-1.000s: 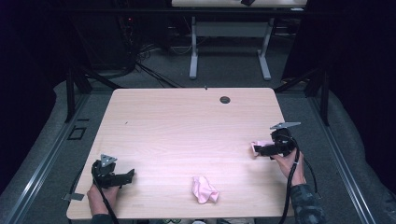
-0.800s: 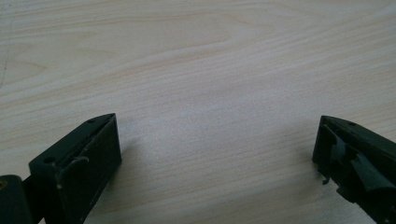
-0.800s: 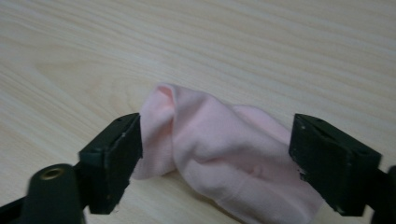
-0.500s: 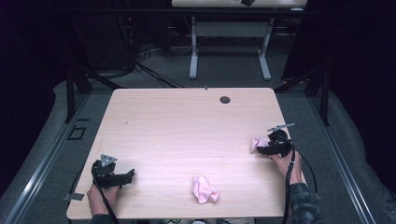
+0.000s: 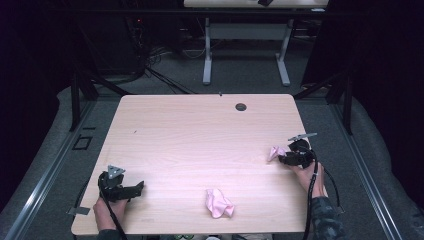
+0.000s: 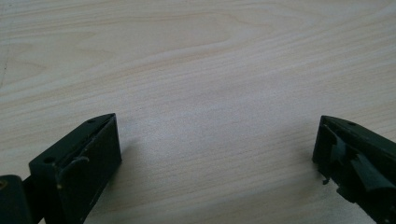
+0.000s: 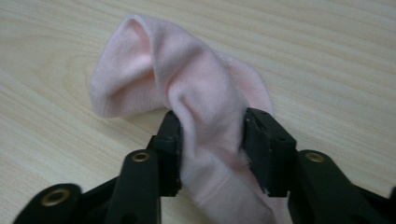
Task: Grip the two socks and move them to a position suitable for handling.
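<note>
A small pink sock (image 7: 187,88) is pinched between the jaws of my right gripper (image 7: 212,140), its loose end resting on the wooden table (image 7: 327,56). In the high view that right gripper (image 5: 286,156) sits near the table's right edge with the pink sock (image 5: 275,152) sticking out to its left. A second crumpled pink sock (image 5: 219,202) lies near the front edge, in the middle. My left gripper (image 5: 131,190) rests at the front left corner. Seen from the left gripper (image 6: 217,154) itself, its jaws stand wide apart over bare wood.
The table (image 5: 200,140) has a small dark grommet hole (image 5: 241,107) near its far edge. Dark floor, cables and the legs of another desk (image 5: 207,55) lie beyond it.
My right gripper, still holding the pink sock, has come down and slightly toward the front, so the sock now touches the table. The left gripper has stayed put.
</note>
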Demonstrator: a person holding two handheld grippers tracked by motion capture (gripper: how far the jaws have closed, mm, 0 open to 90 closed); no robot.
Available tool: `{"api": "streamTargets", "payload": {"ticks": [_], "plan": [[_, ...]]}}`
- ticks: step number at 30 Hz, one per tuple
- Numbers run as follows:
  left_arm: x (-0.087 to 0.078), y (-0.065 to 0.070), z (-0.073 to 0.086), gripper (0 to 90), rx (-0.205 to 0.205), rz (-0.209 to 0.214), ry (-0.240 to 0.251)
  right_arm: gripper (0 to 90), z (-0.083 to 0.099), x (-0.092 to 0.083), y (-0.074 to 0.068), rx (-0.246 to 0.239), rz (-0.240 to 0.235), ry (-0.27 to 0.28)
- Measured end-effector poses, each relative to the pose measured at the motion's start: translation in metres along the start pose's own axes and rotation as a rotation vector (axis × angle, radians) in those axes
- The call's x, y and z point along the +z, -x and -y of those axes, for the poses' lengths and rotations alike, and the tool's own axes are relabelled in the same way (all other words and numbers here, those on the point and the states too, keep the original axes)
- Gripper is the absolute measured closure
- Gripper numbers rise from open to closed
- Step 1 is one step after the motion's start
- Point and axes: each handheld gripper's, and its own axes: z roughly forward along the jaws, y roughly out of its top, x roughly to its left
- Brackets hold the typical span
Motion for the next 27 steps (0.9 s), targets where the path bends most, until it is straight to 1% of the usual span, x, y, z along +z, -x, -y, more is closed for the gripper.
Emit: {"api": "streamTargets", "payload": {"ticks": [1,4,7,8,9,10,11,13,14,15,16,17,18,19,20,21,22,23,24,25,26,27], "plan": [[0.0,0.0,0.0,0.8,0.0,0.0,0.0,70.9,0.001,-0.001,0.002,0.004,0.0,0.002],[0.0,0.0,0.0,0.9,0.0,0.0,0.0,79.9,0.001,-0.001,0.004,0.007,0.005,0.01],[0.0,0.0,0.0,0.8,0.0,0.0,0.0,81.6,0.001,-0.002,0.004,0.007,0.005,0.015],[0.0,0.0,0.0,0.8,0.0,0.0,0.0,82.4,0.001,-0.005,0.003,0.005,0.013,0.029],[0.0,0.0,0.0,0.8,0.0,0.0,0.0,82.4,0.001,-0.005,0.003,0.005,0.013,0.029],[0.0,0.0,0.0,0.8,0.0,0.0,0.0,82.6,-0.001,-0.011,0.0,-0.001,0.014,0.05],[0.0,0.0,0.0,0.8,0.0,0.0,0.0,82.6,-0.001,-0.011,0.0,-0.001,0.014,0.05],[0.0,0.0,0.0,0.8,0.0,0.0,0.0,82.5,-0.003,-0.018,-0.006,-0.022,0.006,0.066],[0.0,0.0,0.0,0.8,0.0,0.0,0.0,82.5,-0.008,-0.026,-0.014,-0.043,-0.004,0.09],[0.0,0.0,0.0,0.8,0.0,0.0,0.0,82.5,-0.008,-0.026,-0.014,-0.043,-0.004,0.09],[0.0,0.0,0.0,0.8,0.0,0.0,0.0,82.5,-0.01,-0.028,-0.018,-0.048,-0.001,0.098],[0.0,0.0,0.0,0.8,0.0,0.0,0.0,82.5,-0.013,-0.032,-0.022,-0.059,-0.019,0.104],[0.0,0.0,0.0,0.8,0.0,0.0,0.0,82.5,-0.016,-0.036,-0.027,-0.062,-0.044,0.122],[0.0,0.0,0.0,0.8,0.0,0.0,0.0,82.5,-0.02,-0.039,-0.035,-0.076,-0.06,0.138],[0.0,0.0,0.0,0.8,0.0,0.0,0.0,82.5,-0.023,-0.042,-0.04,-0.091,-0.064,0.138],[0.0,0.0,0.0,0.8,0.0,0.0,0.0,82.5,-0.027,-0.044,-0.05,-0.104,-0.084,0.156],[0.0,0.0,0.0,0.8,0.0,0.0,0.0,82.5,-0.033,-0.046,-0.064,-0.145,-0.097,0.152],[0.0,0.0,0.0,0.8,0.0,0.0,0.0,82.5,-0.033,-0.046,-0.064,-0.145,-0.097,0.152],[0.0,0.0,0.0,0.8,0.0,0.0,0.0,82.5,-0.039,-0.045,-0.08,-0.179,-0.13,0.155],[0.0,0.0,0.0,0.8,0.0,0.0,0.0,82.5,-0.039,-0.045,-0.08,-0.179,-0.13,0.155],[0.0,0.0,0.0,0.8,0.0,0.0,0.0,82.5,-0.044,-0.041,-0.096,-0.211,-0.155,0.146],[0.0,0.0,0.0,0.8,0.0,0.0,0.0,82.5,-0.044,-0.041,-0.096,-0.211,-0.155,0.146]]}}
